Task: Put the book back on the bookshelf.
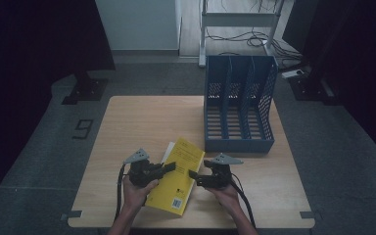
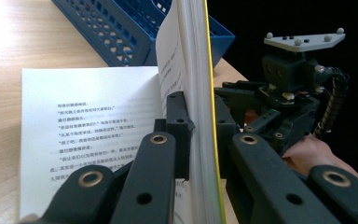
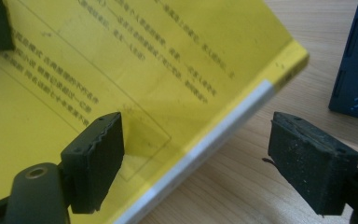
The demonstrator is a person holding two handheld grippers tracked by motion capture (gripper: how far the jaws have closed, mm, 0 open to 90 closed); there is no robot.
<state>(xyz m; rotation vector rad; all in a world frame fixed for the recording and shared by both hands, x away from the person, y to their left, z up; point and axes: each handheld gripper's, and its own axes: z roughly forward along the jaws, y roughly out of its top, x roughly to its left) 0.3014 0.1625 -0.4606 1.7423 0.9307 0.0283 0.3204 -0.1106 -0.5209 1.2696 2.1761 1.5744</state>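
Your left gripper (image 1: 170, 167) is clamped on the yellow paperback (image 1: 176, 178), which sits near the front edge of the table (image 1: 127, 122), just in front of the blue file rack (image 1: 238, 105). In the left gripper view the jaws pinch the back cover plus a thick wad of pages (image 2: 200, 140), holding that part up on edge, while a loose white page (image 2: 88, 140) lies flat on the wood to one side. So the book is part open, not a closed block.

Your right gripper (image 3: 196, 163) has its jaws wide, nothing pinched btwn them: one pad (image 3: 95, 158) hovers over the yellow cover near the spine edge, the other pad (image 3: 312, 163) is out over bare table.

Handling, as I judge it:
- Light, w/ soft covers, so it'll flex and sag if you hold one corner only.
- Glossy cover looks a bit slick; the ridged pads should bite ok w/ a firm squeeze.
- Not fragile, but thin pages crease or tear easily (esp. that loose one lying flat).
- Best hold is prob. close to the spine, where the block is stiffest, taking both covers and all pages at once.
- Get the stray page folded back in before closing on it, or it'll get crumpled under the book.
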